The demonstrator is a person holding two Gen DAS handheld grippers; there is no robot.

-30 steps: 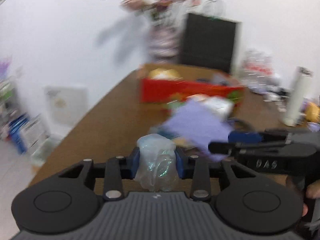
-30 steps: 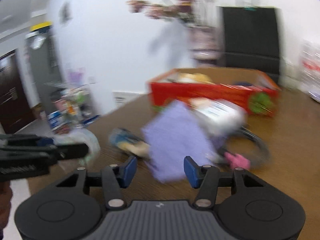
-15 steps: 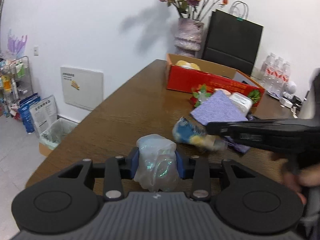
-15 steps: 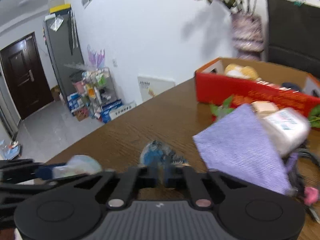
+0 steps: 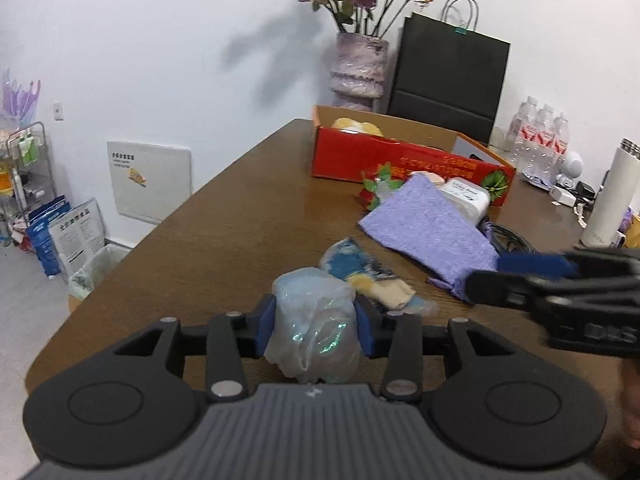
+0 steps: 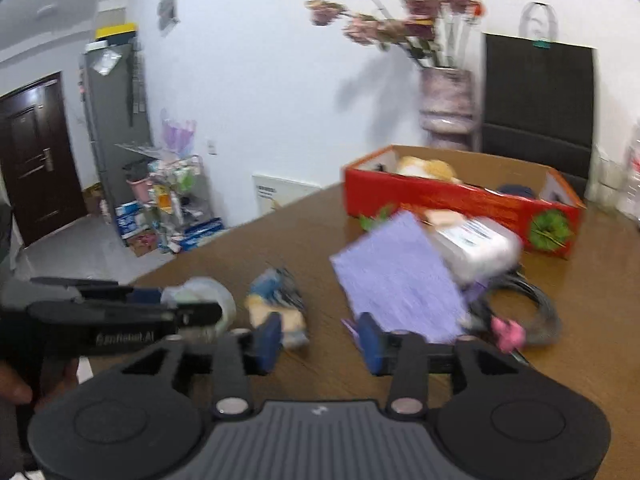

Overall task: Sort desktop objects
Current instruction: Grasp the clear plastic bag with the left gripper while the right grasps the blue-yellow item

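Note:
My left gripper (image 5: pixel 315 316) holds a crumpled clear plastic bundle (image 5: pixel 312 336) between its blue pads, low over the near end of the brown table (image 5: pixel 240 220). Its jaws are opening, and the pads still touch the bundle. Just beyond it a blue and yellow packet (image 5: pixel 366 272) lies on the table. My right gripper (image 6: pixel 320 342) is opening with nothing between its fingers. The packet (image 6: pixel 276 300) lies past its left finger and a purple cloth (image 6: pixel 396 276) past its right. In the left wrist view the right gripper (image 5: pixel 520 276) reaches in from the right.
A red cardboard box (image 5: pixel 400 160) with several items stands further back. A white packet (image 5: pixel 466 196), a black cable (image 6: pixel 536 304) and a small pink thing (image 6: pixel 508 334) lie by the cloth. A flower vase (image 5: pixel 358 68), a black bag (image 5: pixel 448 76) and a white bottle (image 5: pixel 608 200) stand behind.
The right gripper, shut over the blue and yellow packet half a second ago, has opened and drawn back; the packet lies on the table. The left gripper keeps the plastic bundle in place.

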